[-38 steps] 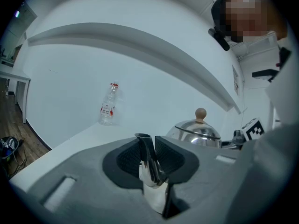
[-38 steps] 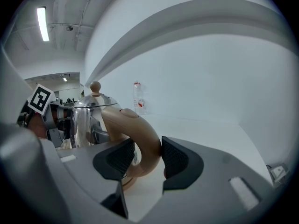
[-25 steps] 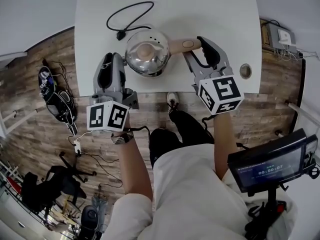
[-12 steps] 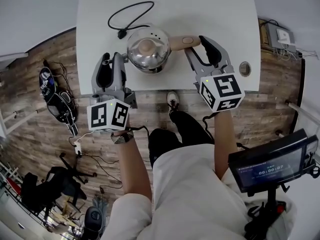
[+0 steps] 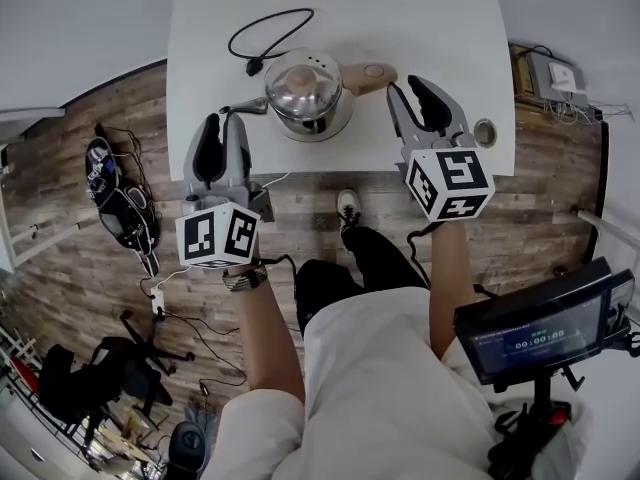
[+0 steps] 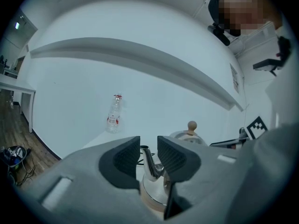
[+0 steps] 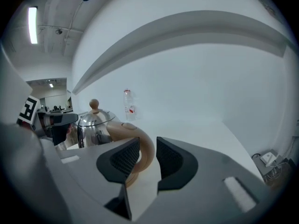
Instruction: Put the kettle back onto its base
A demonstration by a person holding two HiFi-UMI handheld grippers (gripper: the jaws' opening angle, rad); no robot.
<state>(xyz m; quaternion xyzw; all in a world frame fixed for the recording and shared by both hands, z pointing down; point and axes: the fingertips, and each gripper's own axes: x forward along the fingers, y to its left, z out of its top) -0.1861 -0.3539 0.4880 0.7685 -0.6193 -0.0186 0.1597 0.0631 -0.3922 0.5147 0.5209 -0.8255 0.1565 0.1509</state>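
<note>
The steel kettle point(image 5: 308, 95) stands on the white table point(image 5: 420, 18), upright on its tan base point(image 6: 150, 200). Its wooden handle point(image 5: 365, 72) points right and its spout point(image 5: 246, 108) left. My left gripper point(image 5: 222, 121) is open just short of the spout, which shows beyond the gap in the left gripper view point(image 6: 148, 160). My right gripper point(image 5: 418, 90) sits a little back from the handle point(image 7: 136, 135). Its jaws are closing with nothing between them.
A black cord point(image 5: 270, 30) with a plug lies behind the kettle. A clear bottle point(image 6: 113, 114) stands far back on the table. A round cable hole point(image 5: 485, 132) is by the right gripper. Both grippers hang near the table's front edge point(image 5: 320, 174).
Both grippers have drawn back from the kettle toward the table's near edge. The right jaws, earlier around the end of the handle, are now clear of it. The kettle stays put.
</note>
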